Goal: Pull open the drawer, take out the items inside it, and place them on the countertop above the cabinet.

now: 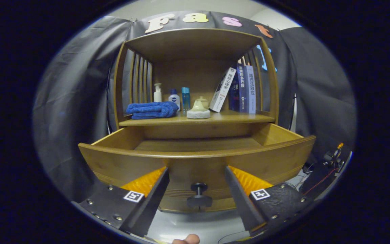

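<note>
Drawer point(195, 159) pulled well out of the wooden cabinet point(195, 44), front panel curving toward the camera, round knob point(199, 196) standing out from its face. Tongs point(196, 176) apart, holding nothing, one finger either side of the knob and clear of it; likely just let go, or backed off to look in. Visible part of the drawer floor bare; near strip behind the front panel hidden, so cannot tell whether anything lies there.

On the bench point(235, 118) above the drawer, under the cabinet's top board: folded blue towel point(152, 110) toward the left slatted side, pump bottle point(157, 93), a small white bottle with blue cap point(174, 97) and a slim blue bottle point(185, 98) in a row behind it. Pale lidded dish on a white coaster-like base point(198, 110) near the middle front. Books point(245, 88) at the right, two upright against the side slats, one white book point(222, 89) leaning on them for support. Whether some of these came from the drawer, not to be judged here.

Writing: Chinese titles on the book spines, too small to read with confidence; a round dark logo on the small white bottle, not legible. Square black-and-white markers on both tong bodies, presumably for tracking.

Fingertip of a person point(186, 239) just showing below the tongs. Cables and a dark device point(323, 171) beside the cabinet on the right.
</note>
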